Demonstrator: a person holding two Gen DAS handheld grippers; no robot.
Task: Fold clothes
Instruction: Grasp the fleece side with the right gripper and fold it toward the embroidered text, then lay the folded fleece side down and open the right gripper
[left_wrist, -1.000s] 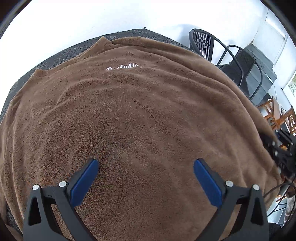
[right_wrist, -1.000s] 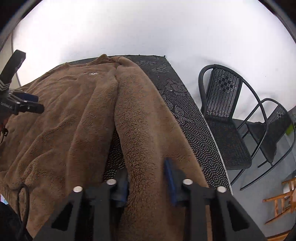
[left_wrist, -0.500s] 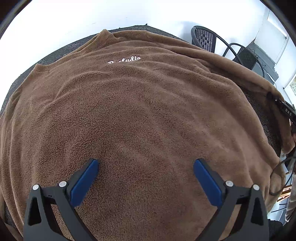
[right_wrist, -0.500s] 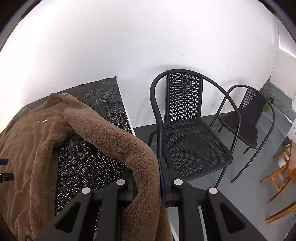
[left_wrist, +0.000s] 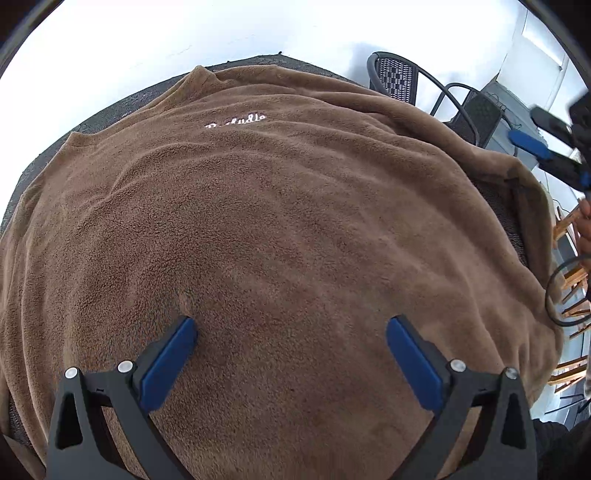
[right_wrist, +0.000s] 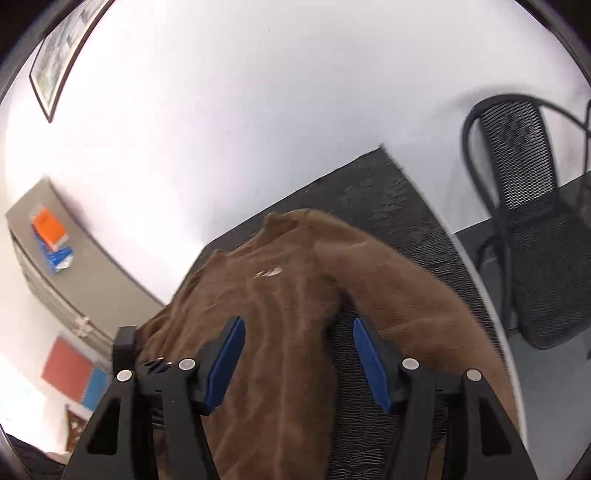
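A brown fleece sweater (left_wrist: 288, 221) lies spread flat on a dark patterned table (right_wrist: 388, 195), with white stitched lettering (left_wrist: 236, 121) near its collar. My left gripper (left_wrist: 290, 325) is open just over the sweater's lower body, its blue pads wide apart. My right gripper (right_wrist: 297, 325) hovers above the sweater (right_wrist: 288, 306) with its jaws opening and nothing pressed between the pads. The right sleeve (right_wrist: 406, 288) lies loose along the table's right side, beside the right finger. In the left wrist view the right gripper (left_wrist: 546, 151) shows at the far right, above the sleeve.
Two black metal mesh chairs (right_wrist: 532, 206) stand right of the table, also seen as chairs (left_wrist: 399, 77) behind the sweater. A white wall backs the table. A grey cabinet (right_wrist: 55, 258) stands at the left, and wooden furniture (left_wrist: 572, 258) at the far right.
The right gripper, shut on the sleeve before, has let it go, risen and swung back toward the sweater. The sleeve now rests along the right side. The left gripper stayed put.
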